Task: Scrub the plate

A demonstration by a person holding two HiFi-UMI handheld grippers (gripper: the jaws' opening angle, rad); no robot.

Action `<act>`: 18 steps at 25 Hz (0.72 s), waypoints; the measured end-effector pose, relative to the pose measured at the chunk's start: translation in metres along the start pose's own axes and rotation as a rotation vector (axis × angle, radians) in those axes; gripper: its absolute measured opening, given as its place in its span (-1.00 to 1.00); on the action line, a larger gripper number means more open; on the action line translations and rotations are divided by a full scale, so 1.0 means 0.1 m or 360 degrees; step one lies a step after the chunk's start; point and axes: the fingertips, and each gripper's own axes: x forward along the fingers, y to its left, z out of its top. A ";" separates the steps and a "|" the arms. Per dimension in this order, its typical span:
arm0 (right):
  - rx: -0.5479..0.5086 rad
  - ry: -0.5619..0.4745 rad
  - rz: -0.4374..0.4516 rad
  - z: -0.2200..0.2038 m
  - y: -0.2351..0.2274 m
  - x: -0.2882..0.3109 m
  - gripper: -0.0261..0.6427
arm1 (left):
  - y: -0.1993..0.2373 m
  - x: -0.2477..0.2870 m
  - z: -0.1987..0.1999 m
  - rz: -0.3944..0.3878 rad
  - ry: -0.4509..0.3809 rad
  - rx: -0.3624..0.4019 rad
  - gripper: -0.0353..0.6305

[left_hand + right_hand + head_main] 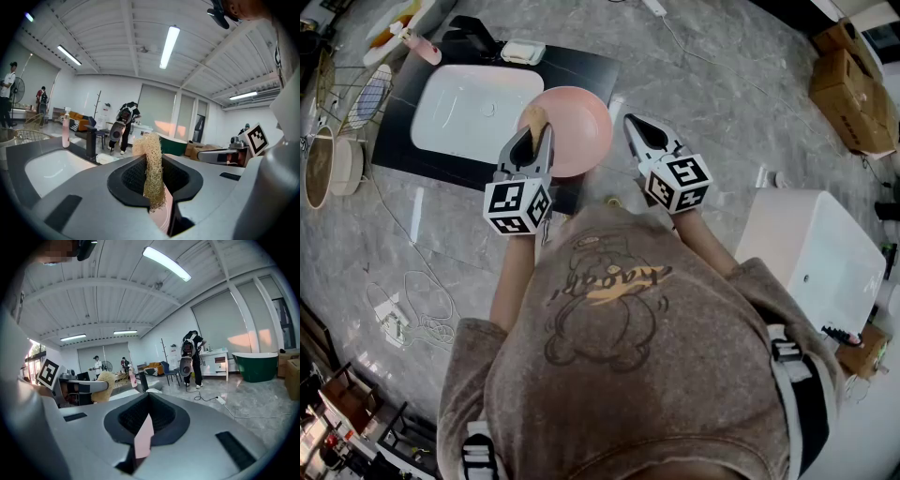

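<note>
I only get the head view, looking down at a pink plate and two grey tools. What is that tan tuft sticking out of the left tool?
Observer: The left gripper view shows it close. It is a coarse, fibrous scrubber, clamped upright between the left gripper's jaws.
Operator: And the right tool, does it actually hold the plate? From above it only seems near it.
Observer: Yes. In the right gripper view the right gripper is shut on the plate, whose pink rim shows edge-on between the jaws.
</note>
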 end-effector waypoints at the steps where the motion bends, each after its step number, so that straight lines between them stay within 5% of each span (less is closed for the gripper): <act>1: 0.0000 0.0000 0.0000 0.00 0.01 0.00 -0.92 | 0.00 -0.01 0.00 0.0000 0.0001 0.0001 -0.66; 18: -0.0013 0.0019 -0.0014 0.00 0.03 -0.03 -0.92 | -0.06 -0.06 0.01 -0.0029 0.0035 0.0002 -0.66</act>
